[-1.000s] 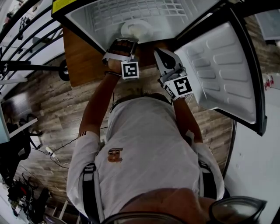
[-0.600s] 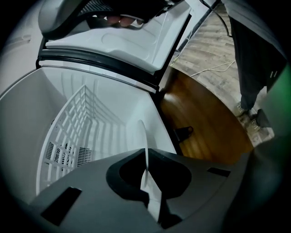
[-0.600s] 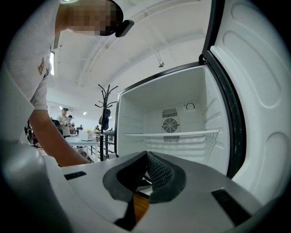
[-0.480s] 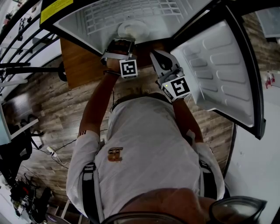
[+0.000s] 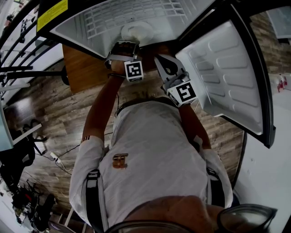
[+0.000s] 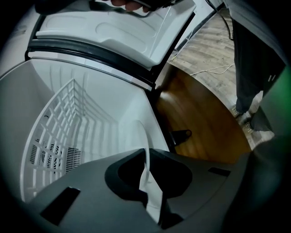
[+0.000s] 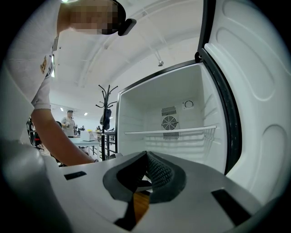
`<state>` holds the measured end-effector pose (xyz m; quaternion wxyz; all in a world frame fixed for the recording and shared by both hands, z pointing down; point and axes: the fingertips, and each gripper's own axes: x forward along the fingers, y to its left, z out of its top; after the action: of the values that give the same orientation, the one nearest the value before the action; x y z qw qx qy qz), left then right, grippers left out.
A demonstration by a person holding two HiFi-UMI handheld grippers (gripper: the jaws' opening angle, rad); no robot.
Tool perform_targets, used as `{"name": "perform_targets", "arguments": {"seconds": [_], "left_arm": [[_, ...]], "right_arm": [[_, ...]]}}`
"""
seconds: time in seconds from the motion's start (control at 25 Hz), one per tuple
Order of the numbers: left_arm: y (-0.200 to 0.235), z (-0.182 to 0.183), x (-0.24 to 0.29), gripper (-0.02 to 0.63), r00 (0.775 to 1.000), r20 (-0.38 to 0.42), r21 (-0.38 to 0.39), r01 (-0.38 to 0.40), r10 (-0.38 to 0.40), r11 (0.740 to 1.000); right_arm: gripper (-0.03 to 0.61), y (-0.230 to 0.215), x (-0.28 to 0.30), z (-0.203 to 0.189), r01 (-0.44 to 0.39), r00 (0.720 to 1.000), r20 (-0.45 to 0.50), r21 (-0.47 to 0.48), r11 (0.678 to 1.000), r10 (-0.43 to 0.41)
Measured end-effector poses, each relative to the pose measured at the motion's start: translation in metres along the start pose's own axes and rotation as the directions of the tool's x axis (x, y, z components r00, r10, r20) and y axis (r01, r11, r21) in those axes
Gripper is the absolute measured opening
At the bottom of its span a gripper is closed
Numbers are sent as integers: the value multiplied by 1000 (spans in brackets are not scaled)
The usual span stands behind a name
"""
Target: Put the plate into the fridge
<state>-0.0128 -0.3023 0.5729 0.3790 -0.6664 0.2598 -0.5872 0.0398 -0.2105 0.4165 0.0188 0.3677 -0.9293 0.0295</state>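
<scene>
Slightly further into the fridge point(image 5: 82, 25) than a second ago, the left gripper point(image 5: 126, 44) clamps the rim of the white plate point(image 5: 135, 31), jaws nearly together on it. The plate is inside the fridge compartment, near the fridge's wire shelf point(image 5: 132, 11). The right gripper point(image 5: 160, 60) hangs just outside the fridge opening, jaws closed and empty.

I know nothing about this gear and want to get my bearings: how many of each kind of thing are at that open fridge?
Grey two-jaw grippers: 2 (left gripper, right gripper)
White round plate: 1
White open fridge: 1
White wire shelf: 1
Total: 5
</scene>
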Motion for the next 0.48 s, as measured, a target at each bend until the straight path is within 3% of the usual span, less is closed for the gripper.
{"name": "perform_targets", "arguments": {"seconds": [0.48], "left_arm": [[-13,9,7,60,994,13,-28,108,-108,994]], "right_arm": [[32,-18,-4,-7,12,1000,11,29,999,-12]]}}
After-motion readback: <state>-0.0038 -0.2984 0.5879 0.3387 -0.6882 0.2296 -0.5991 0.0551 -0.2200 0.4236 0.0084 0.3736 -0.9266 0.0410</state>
